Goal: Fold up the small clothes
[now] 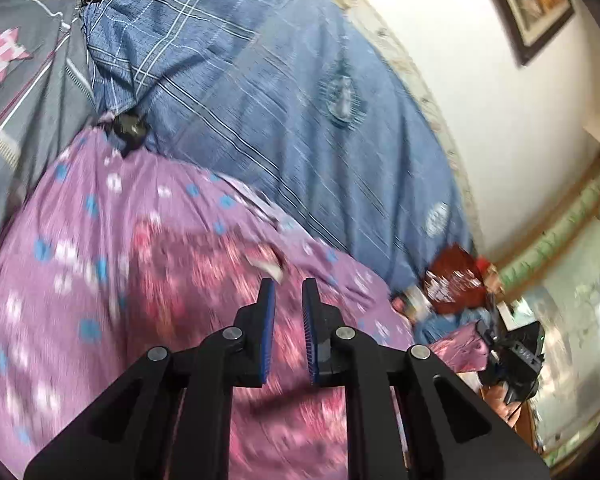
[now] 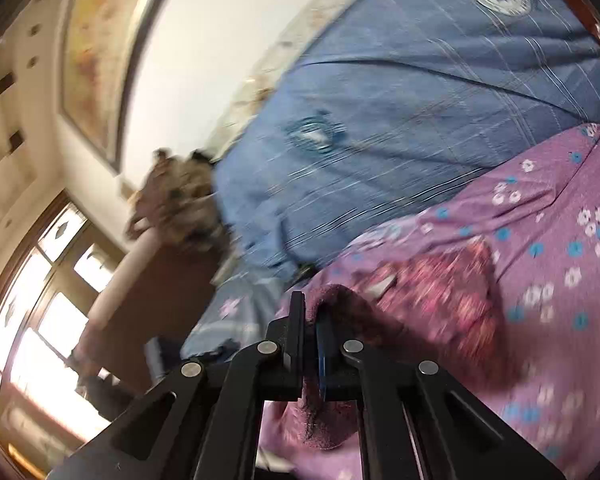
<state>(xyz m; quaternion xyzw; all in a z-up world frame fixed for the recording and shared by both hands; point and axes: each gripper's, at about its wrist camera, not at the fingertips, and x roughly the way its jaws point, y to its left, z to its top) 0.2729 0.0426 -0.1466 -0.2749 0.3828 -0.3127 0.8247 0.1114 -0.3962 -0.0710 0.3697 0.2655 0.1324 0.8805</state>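
Note:
A small pink-and-red floral garment (image 1: 204, 264) lies on a purple flowered sheet (image 1: 80, 220), its white label (image 1: 266, 265) just past my left gripper's tips. My left gripper (image 1: 289, 282) hangs above the garment. Its blue pads are drawn nearly together with a thin slit between them, and I see nothing caught in the slit. In the right wrist view the same garment (image 2: 440, 292) and label (image 2: 384, 285) lie to the right. My right gripper (image 2: 310, 304) is shut on the garment's fuzzy maroon edge, which drapes down between and below the fingers.
A blue plaid quilt (image 1: 280, 100) covers the bed beyond the sheet and runs up to the wall. Grey bedding with a pink star (image 1: 16, 64) lies at the left. A black device (image 1: 516, 352) and a red item (image 1: 456, 276) sit at the right. A brownish clothes heap (image 2: 176, 200) lies by the window (image 2: 40, 300).

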